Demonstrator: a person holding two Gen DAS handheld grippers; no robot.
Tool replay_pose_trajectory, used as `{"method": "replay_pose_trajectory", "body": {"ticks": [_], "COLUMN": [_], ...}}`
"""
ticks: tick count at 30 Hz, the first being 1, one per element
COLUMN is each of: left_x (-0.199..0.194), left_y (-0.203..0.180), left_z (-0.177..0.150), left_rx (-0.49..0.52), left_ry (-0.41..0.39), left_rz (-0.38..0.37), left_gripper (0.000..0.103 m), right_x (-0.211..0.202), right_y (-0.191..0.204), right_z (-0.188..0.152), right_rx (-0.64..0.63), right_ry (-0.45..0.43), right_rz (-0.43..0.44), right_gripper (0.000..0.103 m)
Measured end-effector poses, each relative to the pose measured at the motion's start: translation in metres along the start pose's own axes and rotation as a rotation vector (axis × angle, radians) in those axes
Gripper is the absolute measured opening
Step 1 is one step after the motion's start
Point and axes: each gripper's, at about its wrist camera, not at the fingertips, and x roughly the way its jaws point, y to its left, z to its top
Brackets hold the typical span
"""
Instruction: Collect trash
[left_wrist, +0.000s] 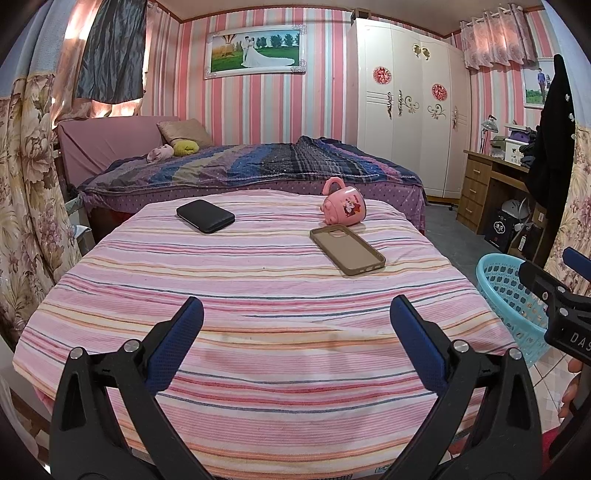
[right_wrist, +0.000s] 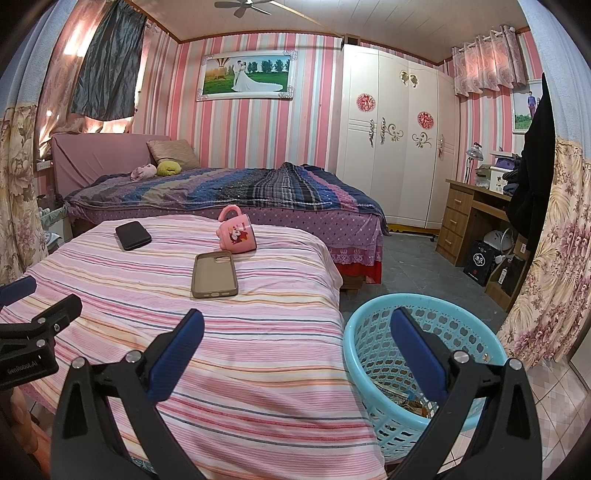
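A light blue perforated basket stands on the floor at the right of a table draped in a pink striped cloth; some scraps lie in its bottom. The basket also shows in the left wrist view. My left gripper is open and empty above the near part of the cloth. My right gripper is open and empty, straddling the table's right edge and the basket rim. No loose trash shows on the cloth.
On the cloth lie a black case, a tan phone case and a tipped pink mug. A bed stands behind, a white wardrobe and a wooden desk to the right.
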Motion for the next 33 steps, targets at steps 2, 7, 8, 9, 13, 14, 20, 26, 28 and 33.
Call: {"method": "replay_pose_trajectory", "body": {"ticks": [2, 7, 8, 9, 13, 14, 20, 26, 28, 33], "left_x": [-0.0001, 0.0001, 0.0001, 0.0, 0.0001, 0.0001, 0.0005, 0.0003, 0.0003, 0.0006], "left_y": [0.0001, 0.0011, 0.0012, 0.0011, 0.0015, 0.0015, 0.0018, 0.0022, 0.0022, 0.0018], "left_z": [0.0001, 0.0005, 0.0005, 0.0005, 0.0006, 0.0006, 0.0017, 0.0015, 0.0014, 0.0012], "left_rx": [0.0, 0.0, 0.0, 0.0, -0.001, -0.001, -0.002, -0.002, -0.002, -0.002], "left_ry": [0.0, -0.001, -0.001, -0.002, -0.002, -0.002, -0.003, -0.004, -0.004, -0.004], "left_rz": [0.0, 0.001, 0.001, 0.001, 0.002, 0.002, 0.002, 0.003, 0.003, 0.004], "left_gripper": [0.098, 0.098, 0.098, 0.098, 0.098, 0.098, 0.098, 0.098, 0.098, 0.098], "right_x": [0.0001, 0.0002, 0.0007, 0.0004, -0.0004, -0.0004, -0.0003, -0.0002, -0.0002, -0.0004], "right_y": [0.0003, 0.0004, -0.0005, -0.0004, -0.0002, 0.0001, -0.0005, -0.0004, -0.0011, -0.0015], "right_z": [-0.0001, -0.0002, -0.0002, -0.0002, 0.0002, 0.0001, 0.0005, 0.0004, 0.0005, 0.0005], "right_rx": [0.0, -0.001, -0.001, -0.001, -0.001, -0.001, -0.002, -0.002, -0.002, -0.002], "right_ry": [0.001, 0.001, 0.002, 0.002, 0.0, 0.0, 0.0, 0.0, 0.0, -0.001], "right_rz": [0.0, 0.0, 0.001, 0.001, -0.001, -0.001, -0.001, -0.001, -0.001, -0.002], "right_gripper": [0.098, 0.098, 0.098, 0.098, 0.098, 0.098, 0.098, 0.098, 0.098, 0.098]}}
